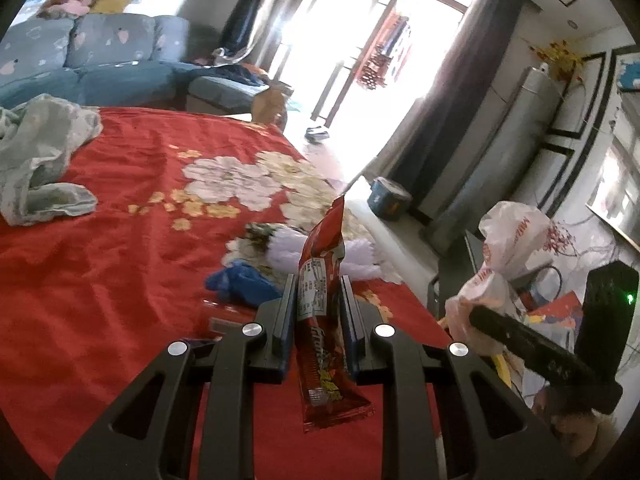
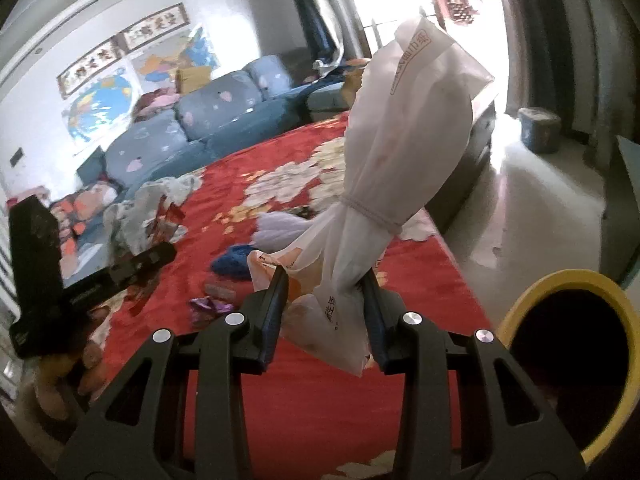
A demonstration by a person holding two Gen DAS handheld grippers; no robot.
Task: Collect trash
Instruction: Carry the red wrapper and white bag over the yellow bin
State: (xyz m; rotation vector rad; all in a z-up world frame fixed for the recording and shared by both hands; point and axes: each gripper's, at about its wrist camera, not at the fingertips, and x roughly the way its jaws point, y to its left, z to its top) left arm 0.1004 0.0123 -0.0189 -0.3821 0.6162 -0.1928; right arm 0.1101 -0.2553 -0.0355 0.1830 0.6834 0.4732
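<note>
Jaws of the left gripper (image 1: 318,300) stand narrow, clamped on a red snack wrapper (image 1: 324,280) that rises upright between the pads, its torn tip above them and its sealed end hanging below over the red bedspread (image 1: 120,260). The right gripper (image 2: 326,300) is closed partway on a white plastic bag (image 2: 384,168); the bag is cinched by a knot just above the fingers and swells out above that. What the bag holds cannot be told, since its skin is opaque. In the left wrist view the same bag (image 1: 508,240) shows at the right, held off the bedspread's right edge.

On the bedspread, just beyond the left gripper, lie a crumpled blue scrap (image 1: 240,284) and, behind it, a white frilly piece (image 1: 288,248). A small purple foil wrapper (image 2: 208,306) and a clear flat packet (image 2: 220,290) lie on the bedspread near the right gripper's left finger. A pale green cloth (image 1: 40,160) is heaped at the bedspread's far left side.

Off the bedspread's near right corner stands a yellow-rimmed bin (image 2: 568,360), its mouth dark, so its contents cannot be made out. On the floor past the bedspread's far right edge sits a blue tub (image 1: 388,198). A blue sofa (image 1: 100,60) runs behind the bedspread.
</note>
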